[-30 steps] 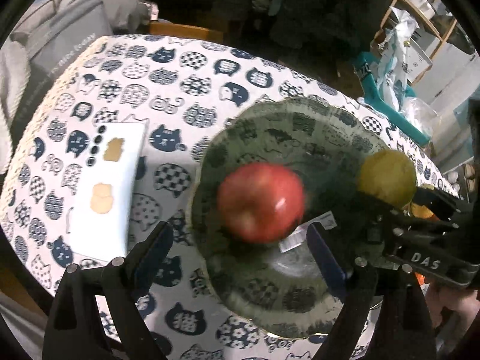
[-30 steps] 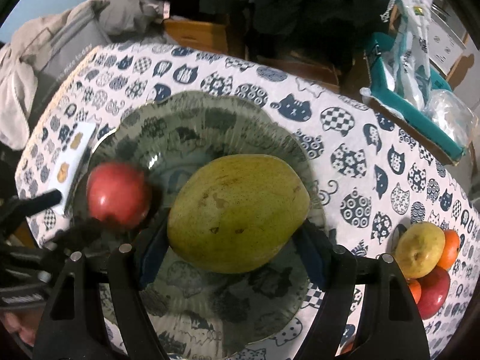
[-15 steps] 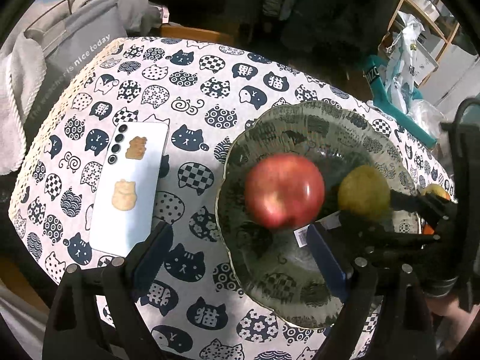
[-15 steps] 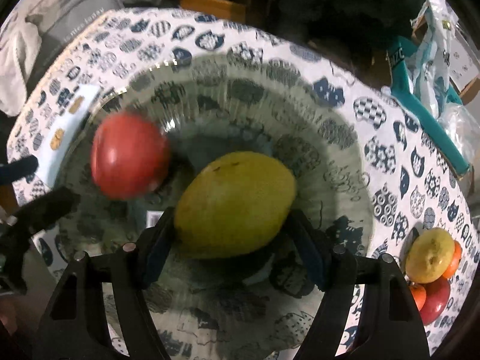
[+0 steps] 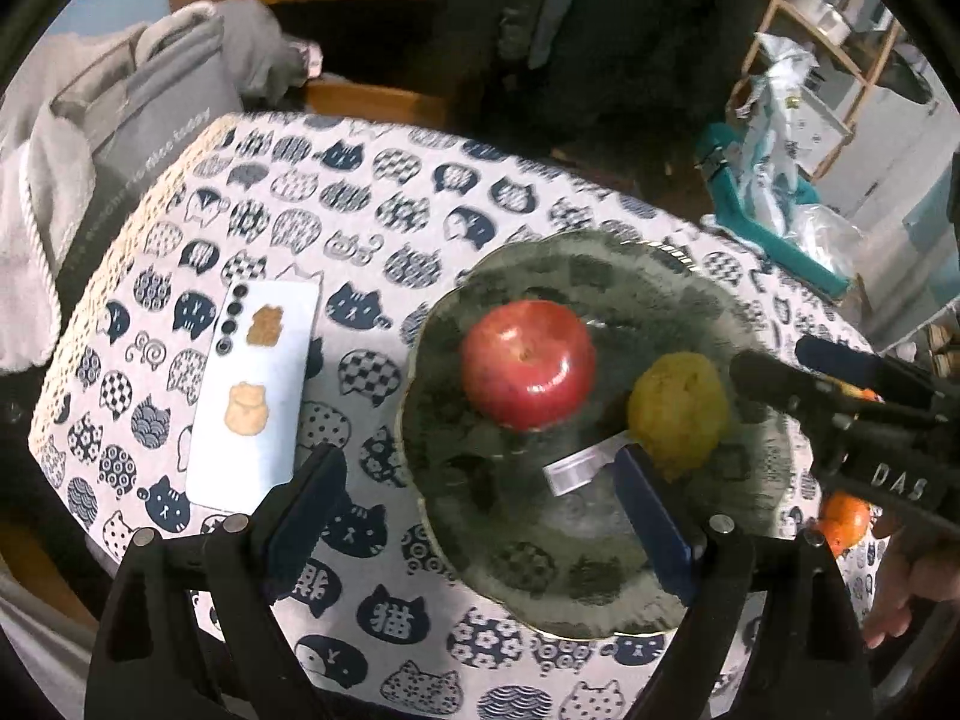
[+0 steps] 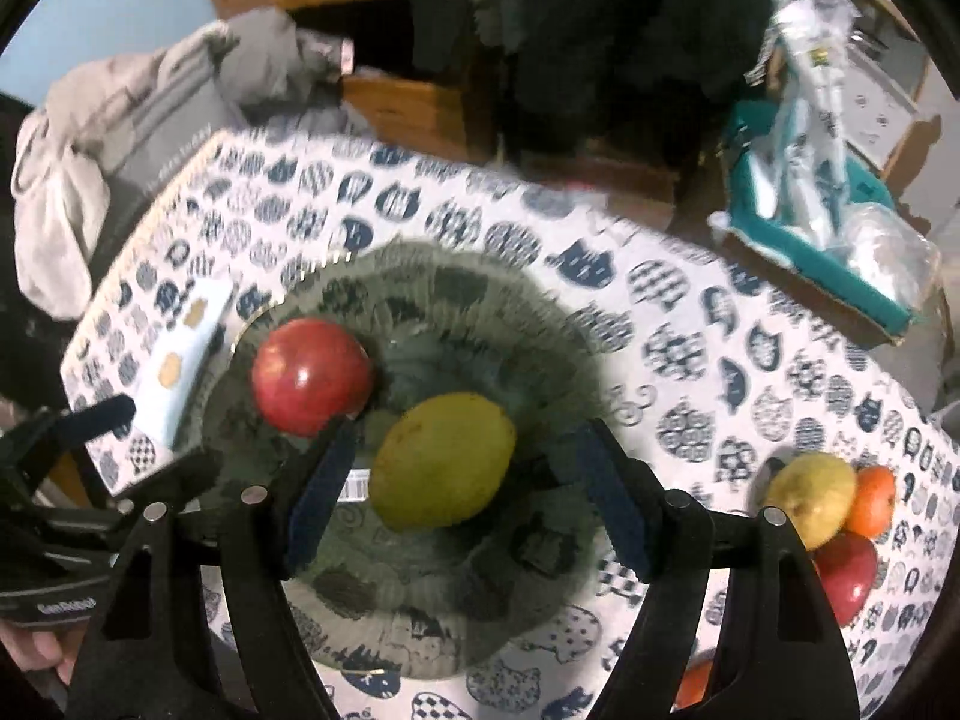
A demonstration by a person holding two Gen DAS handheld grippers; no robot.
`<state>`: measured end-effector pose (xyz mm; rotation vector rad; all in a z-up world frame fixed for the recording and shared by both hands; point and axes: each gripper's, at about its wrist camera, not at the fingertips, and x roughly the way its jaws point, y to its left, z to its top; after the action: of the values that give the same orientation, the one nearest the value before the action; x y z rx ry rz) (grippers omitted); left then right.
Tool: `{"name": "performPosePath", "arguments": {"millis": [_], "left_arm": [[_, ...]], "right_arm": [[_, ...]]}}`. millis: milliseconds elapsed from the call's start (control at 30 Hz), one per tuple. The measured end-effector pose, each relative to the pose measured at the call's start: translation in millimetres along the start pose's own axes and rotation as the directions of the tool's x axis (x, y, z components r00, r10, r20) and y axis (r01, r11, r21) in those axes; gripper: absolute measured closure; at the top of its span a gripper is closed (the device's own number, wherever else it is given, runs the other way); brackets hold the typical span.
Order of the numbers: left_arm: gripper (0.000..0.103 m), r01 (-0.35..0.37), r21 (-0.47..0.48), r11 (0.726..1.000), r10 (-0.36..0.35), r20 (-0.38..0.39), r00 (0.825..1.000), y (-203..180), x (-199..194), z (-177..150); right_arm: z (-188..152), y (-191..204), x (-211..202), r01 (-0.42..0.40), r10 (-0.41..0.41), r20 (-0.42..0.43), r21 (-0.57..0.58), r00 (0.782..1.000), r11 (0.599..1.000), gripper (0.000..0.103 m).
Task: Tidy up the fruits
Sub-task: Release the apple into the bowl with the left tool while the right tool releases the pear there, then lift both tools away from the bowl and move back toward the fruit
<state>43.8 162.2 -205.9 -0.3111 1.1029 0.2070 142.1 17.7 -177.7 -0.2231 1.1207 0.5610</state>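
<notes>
A glass plate with a dark pattern sits on the cat-print tablecloth. On it lie a red apple and a yellow-green pear, close together. My left gripper hovers open above the plate's near left rim, nothing between its fingers. In the right wrist view the plate, the apple and the pear show again. My right gripper hangs open above the pear, whose sides stand apart from both pads. The right gripper's fingers reach in from the right in the left wrist view.
A white phone with cat stickers lies left of the plate. At the table's right end sit another pear, an orange and a red apple. A grey bag stands beyond the left edge, a teal box beyond the right.
Both grippers have lifted away from the plate, so the fruits look smaller. The pear, snug between the right fingers before, now lies clear of them. The apple rests on the plate.
</notes>
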Motion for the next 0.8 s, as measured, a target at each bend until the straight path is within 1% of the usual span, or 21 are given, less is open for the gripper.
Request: {"name": "performPosePath", "arguments": {"millis": [100,167,400,700,800], "left_arm": [[0.011,0.009,0.028,1.0,-0.009,0.026,1.0,-12.7,-12.2,1.2],[0.011,0.027,0.044,0.999,-0.029,0.043,0.999,-21.6,-21.3,1.5],[0.011,0.058,0.105,0.993,-0.068,0.095,0.993,-47.8,-50.8,1.2],[0.011,0.101,0.126,0.987,-0.121,0.163,0.979,-69.7,-84.5,1.2],[0.011,0.104,0.134,0.986,-0.128,0.187,0.974,-77.4,-95.2,-0.1]], "right_arm": [[0.1,-8.0,-21.5,0.022,-0.023,0.051,0.023,0.998,0.999,0.026],[-0.8,-12.4,-35.3,0.035,-0.037,0.081,0.031,0.996,0.999,0.026],[-11.3,-30.4,-82.7,0.07,-0.08,0.163,0.064,0.983,0.995,0.026],[-34.3,-55.2,-139.4,0.117,-0.14,0.25,0.103,0.958,0.988,0.026],[-42.8,-62.5,-156.2,0.127,-0.155,0.275,0.115,0.949,0.985,0.026]]}}
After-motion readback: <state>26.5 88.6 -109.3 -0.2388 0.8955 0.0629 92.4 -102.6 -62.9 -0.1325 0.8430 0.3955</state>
